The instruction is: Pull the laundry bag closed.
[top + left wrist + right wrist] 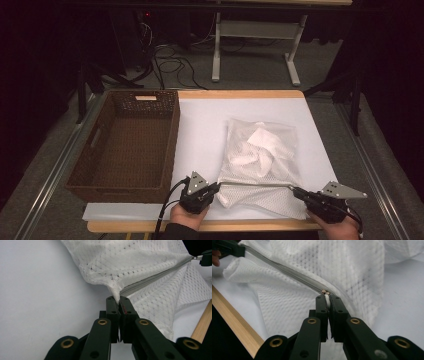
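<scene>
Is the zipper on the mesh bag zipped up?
Looks shut: the zipper runs as one closed line between the left gripper and the right gripper.

A white mesh laundry bag [260,160] is laid flat on the white table surface, right of centre, with crumpled white cloth [262,145] seen through its netting. A grey zipper [255,184] is stretched taut along its near edge. The bag's left near corner is bunched into a peak, and the zipper pull [326,292] is seen at the right end.
</scene>
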Motion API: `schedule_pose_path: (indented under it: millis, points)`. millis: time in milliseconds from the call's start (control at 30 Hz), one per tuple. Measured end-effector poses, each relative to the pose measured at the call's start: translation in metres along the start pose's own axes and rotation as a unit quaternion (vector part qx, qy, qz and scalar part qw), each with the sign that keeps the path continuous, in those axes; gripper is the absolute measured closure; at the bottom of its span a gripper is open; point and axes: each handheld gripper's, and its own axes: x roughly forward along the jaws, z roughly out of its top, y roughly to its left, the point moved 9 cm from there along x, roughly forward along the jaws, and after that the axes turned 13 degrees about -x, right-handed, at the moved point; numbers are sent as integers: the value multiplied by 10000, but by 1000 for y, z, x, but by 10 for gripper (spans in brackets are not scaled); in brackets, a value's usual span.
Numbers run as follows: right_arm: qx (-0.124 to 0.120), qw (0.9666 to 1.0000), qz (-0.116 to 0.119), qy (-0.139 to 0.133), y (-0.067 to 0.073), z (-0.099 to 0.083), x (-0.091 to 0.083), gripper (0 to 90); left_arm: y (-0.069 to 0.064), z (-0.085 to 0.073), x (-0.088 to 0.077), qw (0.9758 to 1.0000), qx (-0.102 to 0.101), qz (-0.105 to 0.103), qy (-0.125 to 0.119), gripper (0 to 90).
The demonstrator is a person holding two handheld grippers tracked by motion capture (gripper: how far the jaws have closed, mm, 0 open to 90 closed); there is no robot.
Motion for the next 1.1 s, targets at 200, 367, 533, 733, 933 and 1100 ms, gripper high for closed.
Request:
schedule_pose_path:
  millis: [200, 367, 533, 733, 933, 1100]
  points:
    - [127, 9998, -131, 92, -14, -13, -9, 877, 0, -1, 0, 10000, 41, 17, 24, 873]
    - [353, 9986, -313, 224, -30, -25, -16, 876, -2, -1, 0, 9999, 104, 1, 26, 875]
    - [357, 9983, -343, 315, -33, -30, -17, 877, -4, -4, 2, 9998, 167, 52, 84, 874]
    - [300, 9985, -326, 322, -32, -30, -13, 808, -4, -10, 5, 9981, 545, 193, 231, 808]
    - [322, 9980, -527, 164, -36, -21, -16, 617, -3, -3, -4, 9971, 646, 402, -50, 614]
    - [454, 9962, -738, -20, -47, -11, -17, 493, 5, 5, -14, 9952, 597, 681, -376, 492]
